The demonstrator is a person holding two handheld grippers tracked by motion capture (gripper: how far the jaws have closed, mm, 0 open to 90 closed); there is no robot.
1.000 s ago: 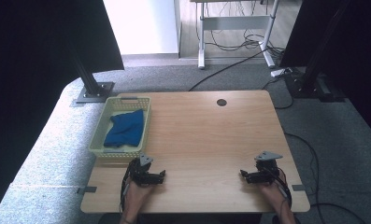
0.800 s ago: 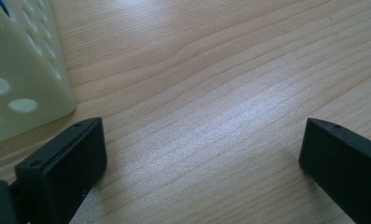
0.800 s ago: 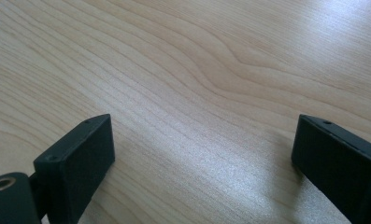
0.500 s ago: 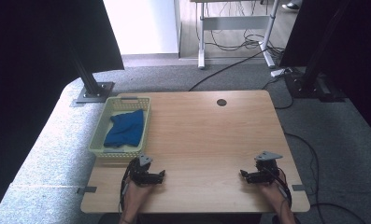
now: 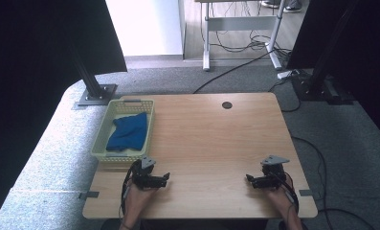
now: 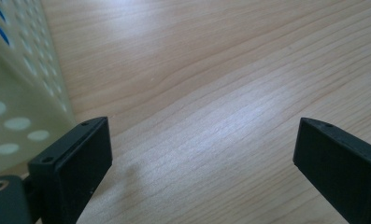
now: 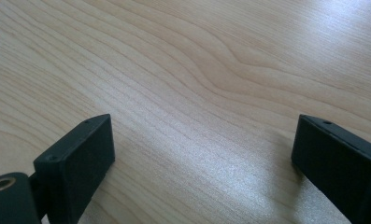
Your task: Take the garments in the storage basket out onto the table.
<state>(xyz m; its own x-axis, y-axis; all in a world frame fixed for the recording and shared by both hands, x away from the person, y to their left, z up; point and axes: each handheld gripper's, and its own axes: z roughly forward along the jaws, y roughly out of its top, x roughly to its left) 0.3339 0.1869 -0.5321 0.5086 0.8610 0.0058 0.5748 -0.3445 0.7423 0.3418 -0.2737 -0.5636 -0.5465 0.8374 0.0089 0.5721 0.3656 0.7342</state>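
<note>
Grey carpet (image 5: 58, 158) is covering the floor around one light wooden table (image 5: 216, 143), and two dark panels are standing at the far left and far right of the room. Beyond the table, one white desk frame (image 5: 206, 43) is standing over a tangle of black cables. The table is carrying one small dark round hole (image 5: 227, 105) near its far edge.

One pale yellow-green perforated basket (image 5: 101, 143) is sitting at the table's left edge, and its dotted wall (image 6: 15, 116) is showing at the left of the left gripper view. One blue cloth (image 5: 128, 132) is lying crumpled inside the basket, touching its floor and reaching toward the right wall.

Two grippers are resting low at the near edge of the table, well apart from each other, each held by one hand coming in from the bottom. The left gripper (image 5: 164, 178) is sitting just beside the basket's near right corner, pointing toward the middle of the table; its two black jaws are standing wide apart in the left gripper view, with bare wood between them and nothing held (image 6: 202, 158). The right gripper (image 5: 249, 179) is sitting near the table's right corner, pointing inward; its two jaws are likewise spread wide over bare wood grain, gripping nothing (image 7: 202, 158).
</note>
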